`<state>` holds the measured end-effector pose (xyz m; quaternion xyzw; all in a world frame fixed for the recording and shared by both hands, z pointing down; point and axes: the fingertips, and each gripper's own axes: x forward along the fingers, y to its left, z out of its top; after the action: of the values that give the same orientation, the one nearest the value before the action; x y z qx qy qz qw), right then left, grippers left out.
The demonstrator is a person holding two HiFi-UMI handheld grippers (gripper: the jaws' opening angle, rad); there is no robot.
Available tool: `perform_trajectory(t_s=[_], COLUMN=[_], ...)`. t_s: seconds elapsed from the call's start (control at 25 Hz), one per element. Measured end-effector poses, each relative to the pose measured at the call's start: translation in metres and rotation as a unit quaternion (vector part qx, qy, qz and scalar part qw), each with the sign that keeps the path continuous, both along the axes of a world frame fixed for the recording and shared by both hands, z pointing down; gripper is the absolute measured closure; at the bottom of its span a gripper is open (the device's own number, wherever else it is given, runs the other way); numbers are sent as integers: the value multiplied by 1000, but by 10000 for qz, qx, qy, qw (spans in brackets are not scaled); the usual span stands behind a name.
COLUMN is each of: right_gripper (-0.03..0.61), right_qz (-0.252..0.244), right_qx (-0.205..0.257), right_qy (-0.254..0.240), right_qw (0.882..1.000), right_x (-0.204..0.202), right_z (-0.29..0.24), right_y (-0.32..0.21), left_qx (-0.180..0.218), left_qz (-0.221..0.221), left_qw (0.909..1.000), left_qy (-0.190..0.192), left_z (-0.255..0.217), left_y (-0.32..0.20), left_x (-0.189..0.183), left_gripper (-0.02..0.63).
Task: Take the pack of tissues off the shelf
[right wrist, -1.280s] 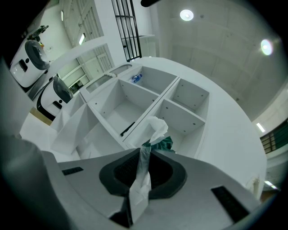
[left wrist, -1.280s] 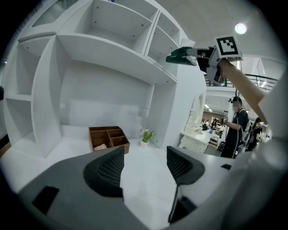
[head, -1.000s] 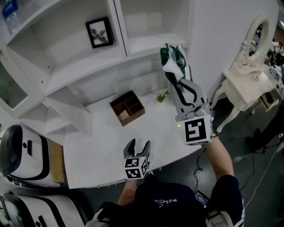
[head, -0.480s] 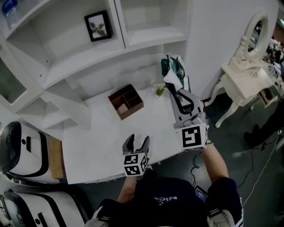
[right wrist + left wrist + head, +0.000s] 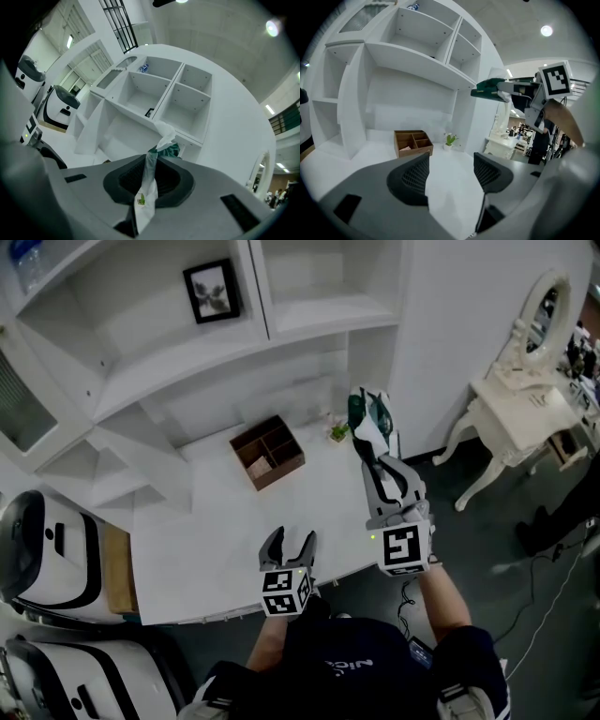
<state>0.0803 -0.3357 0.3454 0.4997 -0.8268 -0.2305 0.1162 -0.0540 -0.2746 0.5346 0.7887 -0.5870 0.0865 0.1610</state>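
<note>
**Around the divided box on the desk**

In the head view, take the divided box [image 5: 268, 452] as the clock's centre. It sits on the desk [image 5: 197, 540], towards the back. The small plant [image 5: 338, 432] stands just beside it at three o'clock. Farther along at three, over the desk's right end, the pack of tissues [image 5: 367, 416] is nipped between the jaws of the right gripper [image 5: 375, 454]. The left gripper [image 5: 291, 545] hangs over the near edge at six. A picture frame [image 5: 212, 292] stands on a shelf [image 5: 150, 348] at eleven. A dressing table [image 5: 525, 409] is well apart at three. Two machines [image 5: 42, 554] stand at eight, off the desk.

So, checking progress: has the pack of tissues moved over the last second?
Yes. The pack of tissues, clamped in the right gripper, has dropped closer to the small plant.
</note>
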Motion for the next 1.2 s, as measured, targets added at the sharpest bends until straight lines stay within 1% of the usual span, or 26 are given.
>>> perform_trajectory(t_s=[0.32, 0.56, 0.84, 1.04, 1.2], right_gripper=[532, 532, 532, 531, 531], right_qz=[83, 79, 158, 151, 209], right_qx=[-526, -1016, -1311, -1542, -1708], right_qy=[-215, -660, -820, -988, -960], right_qw=[9983, 9926, 9878, 9830, 9804], right_x=[4, 9, 12, 12, 15], right_z=[45, 78, 112, 136, 159], right_y=[12, 25, 38, 52, 61], left_qx=[65, 129, 86, 162, 138], left_qz=[-73, -95, -56, 121, 87], left_qw=[10000, 9999, 9999, 9996, 9998], left_qy=[9, 37, 11, -182, -105], left_z=[2, 3, 9, 13, 19], left_y=[9, 12, 16, 23, 29], left_x=[-4, -5, -4, 2, 1], left_gripper=[319, 319, 319, 319, 319])
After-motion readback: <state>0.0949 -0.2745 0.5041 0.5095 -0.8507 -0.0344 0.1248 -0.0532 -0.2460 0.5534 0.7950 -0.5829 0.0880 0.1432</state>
